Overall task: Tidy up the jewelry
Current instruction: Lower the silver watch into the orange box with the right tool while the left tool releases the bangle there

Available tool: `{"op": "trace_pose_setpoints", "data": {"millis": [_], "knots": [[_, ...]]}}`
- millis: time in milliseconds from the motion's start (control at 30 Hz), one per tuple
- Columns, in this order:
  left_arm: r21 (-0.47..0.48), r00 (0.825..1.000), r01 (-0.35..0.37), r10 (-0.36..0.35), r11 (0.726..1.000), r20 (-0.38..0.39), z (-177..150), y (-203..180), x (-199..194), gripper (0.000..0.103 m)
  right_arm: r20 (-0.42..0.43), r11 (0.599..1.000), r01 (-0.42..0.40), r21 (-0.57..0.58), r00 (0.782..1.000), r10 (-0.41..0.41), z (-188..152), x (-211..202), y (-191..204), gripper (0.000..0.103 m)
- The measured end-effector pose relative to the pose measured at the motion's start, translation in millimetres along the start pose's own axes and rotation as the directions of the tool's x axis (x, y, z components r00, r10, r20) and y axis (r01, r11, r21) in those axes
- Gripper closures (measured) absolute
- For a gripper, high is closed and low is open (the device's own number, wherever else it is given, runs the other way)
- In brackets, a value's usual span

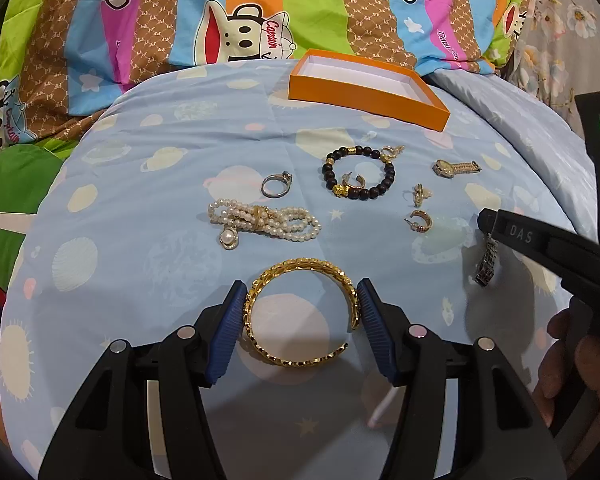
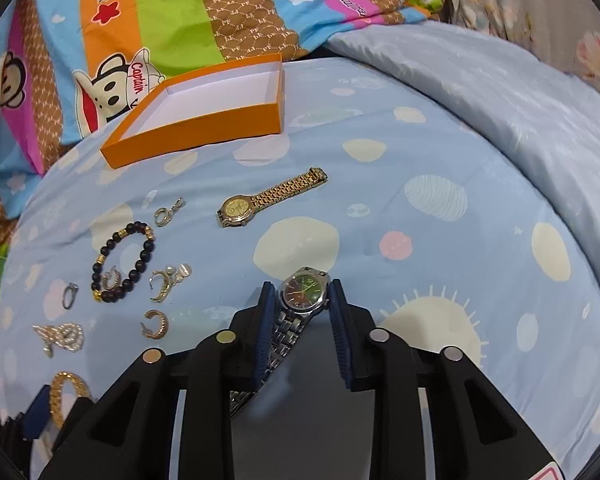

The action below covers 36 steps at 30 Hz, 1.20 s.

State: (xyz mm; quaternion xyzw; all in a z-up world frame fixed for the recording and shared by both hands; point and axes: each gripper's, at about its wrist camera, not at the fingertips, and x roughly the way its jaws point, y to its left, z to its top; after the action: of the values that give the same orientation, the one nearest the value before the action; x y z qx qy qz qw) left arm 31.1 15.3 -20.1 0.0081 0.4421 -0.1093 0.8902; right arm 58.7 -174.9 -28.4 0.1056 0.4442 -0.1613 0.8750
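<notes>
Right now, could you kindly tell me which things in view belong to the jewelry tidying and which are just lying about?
Belong to the job:
gold bangle
silver steel watch
gold-tone watch
dark beaded bracelet
white pearl bracelet
silver ring
orange cardboard box

Just lying about:
striped cartoon monkey blanket
pale blue planet-print sheet

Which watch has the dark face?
The silver watch between the right gripper's jaws: its dial is dark green and red. The gold watch near the orange box has a pale gold face.
</notes>
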Motion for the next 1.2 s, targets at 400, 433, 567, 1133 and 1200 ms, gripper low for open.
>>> {"op": "trace_pose_setpoints", "data": {"millis": [400, 433, 567, 1133, 1200], "knots": [[-0.005, 0.999, 0.032, -0.032, 0.999, 0.030, 1, 1, -9, 0.048, 0.039, 0.989, -0.145, 0.001, 0.989, 0.144, 1, -19, -15, 0.079], [-0.009, 0.999, 0.039, -0.039, 0.999, 0.035, 2, 1, -11, 0.048, 0.051, 0.987, -0.159, -0.012, 0.986, 0.160, 3, -24, -15, 0.079], [-0.008, 0.998, 0.038, -0.037, 0.999, 0.053, 13, 3, -20, 0.048, 0.091, 0.979, -0.195, -0.064, 0.976, 0.200, 14, -42, -15, 0.079], [0.185, 0.976, 0.036, -0.075, 0.982, 0.204, 189, -30, 19, 0.048, 0.147, 0.904, -0.369, -0.216, 0.903, 0.404, 170, -11, -4, 0.079], [0.191, 0.977, 0.047, -0.085, 0.980, 0.196, 216, -36, 44, 0.048, 0.132, 0.903, -0.373, -0.215, 0.905, 0.405, 190, 11, 0, 0.079]]}}
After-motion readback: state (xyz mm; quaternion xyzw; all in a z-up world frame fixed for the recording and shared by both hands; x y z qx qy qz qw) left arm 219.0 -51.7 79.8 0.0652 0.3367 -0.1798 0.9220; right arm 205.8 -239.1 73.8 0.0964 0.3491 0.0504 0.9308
